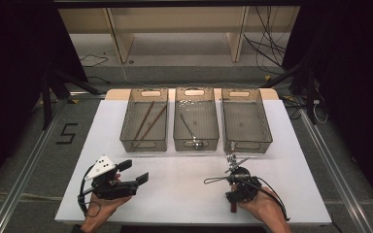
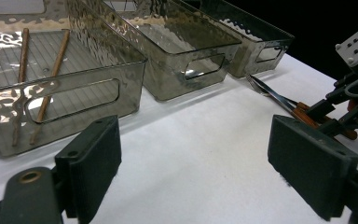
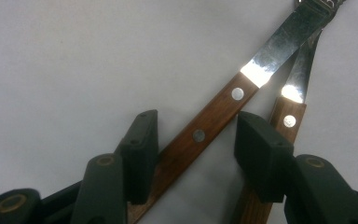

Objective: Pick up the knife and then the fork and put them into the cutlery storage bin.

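Observation:
Two wooden-handled forks (image 1: 232,159) lie crossed on the white table (image 1: 175,199), just in front of the right tray (image 1: 267,130). My right gripper (image 1: 233,171) is lowered over their handles. In the right gripper view one wooden handle (image 3: 200,135) runs slantwise between the jaws of my right gripper (image 3: 196,123); the left pad is at its edge and the right pad stands apart from it, resting over the second handle (image 3: 286,116). My left gripper (image 1: 135,171) rests open and empty at the table's front left, as the left gripper view (image 2: 198,163) shows.
Three smoky clear trays stand in a row at the back. The left tray (image 1: 125,131) holds two brown chopsticks (image 1: 145,121), and the middle tray (image 1: 195,143) holds a metal utensil (image 1: 188,126). Black cables trail from both grippers. Bare table lies between the hands.

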`<action>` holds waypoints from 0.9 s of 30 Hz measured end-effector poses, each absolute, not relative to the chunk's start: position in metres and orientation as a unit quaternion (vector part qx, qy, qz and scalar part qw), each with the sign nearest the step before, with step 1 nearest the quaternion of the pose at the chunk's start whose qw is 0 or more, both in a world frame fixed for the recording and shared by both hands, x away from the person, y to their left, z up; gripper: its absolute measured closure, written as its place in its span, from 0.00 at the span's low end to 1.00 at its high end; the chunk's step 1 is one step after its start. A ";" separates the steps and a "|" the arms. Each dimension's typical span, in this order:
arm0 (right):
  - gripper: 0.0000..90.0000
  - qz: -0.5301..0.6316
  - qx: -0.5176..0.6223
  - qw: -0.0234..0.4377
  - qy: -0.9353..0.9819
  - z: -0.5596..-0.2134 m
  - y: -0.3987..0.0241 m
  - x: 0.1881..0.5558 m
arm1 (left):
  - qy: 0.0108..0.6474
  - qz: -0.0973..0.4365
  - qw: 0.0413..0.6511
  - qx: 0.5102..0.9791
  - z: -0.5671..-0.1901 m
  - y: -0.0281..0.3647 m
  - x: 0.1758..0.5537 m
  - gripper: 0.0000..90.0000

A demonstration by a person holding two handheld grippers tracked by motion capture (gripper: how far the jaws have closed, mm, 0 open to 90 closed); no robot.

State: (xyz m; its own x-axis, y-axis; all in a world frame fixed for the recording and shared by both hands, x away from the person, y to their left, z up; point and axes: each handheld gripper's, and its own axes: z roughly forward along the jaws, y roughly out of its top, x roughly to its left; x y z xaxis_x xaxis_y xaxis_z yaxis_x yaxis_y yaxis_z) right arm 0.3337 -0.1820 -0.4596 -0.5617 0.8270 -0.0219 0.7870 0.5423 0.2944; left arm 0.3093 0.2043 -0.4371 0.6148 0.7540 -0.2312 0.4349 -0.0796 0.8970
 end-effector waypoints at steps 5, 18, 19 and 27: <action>0.57 0.125 0.459 0.076 0.877 -0.459 -0.183 0.334 | 0.413 0.148 0.538 0.720 -0.437 0.204 0.309 0.19; 0.83 0.124 0.458 0.072 0.877 -0.457 -0.192 0.333 | 0.413 0.148 0.537 0.720 -0.437 0.204 0.309 0.19; 0.83 0.125 0.459 0.071 0.877 -0.457 -0.193 0.334 | 0.413 0.147 0.537 0.721 -0.437 0.205 0.309 0.19; 0.85 0.132 0.454 0.070 0.878 -0.457 -0.195 0.334 | 0.413 0.148 0.537 0.720 -0.437 0.205 0.309 0.19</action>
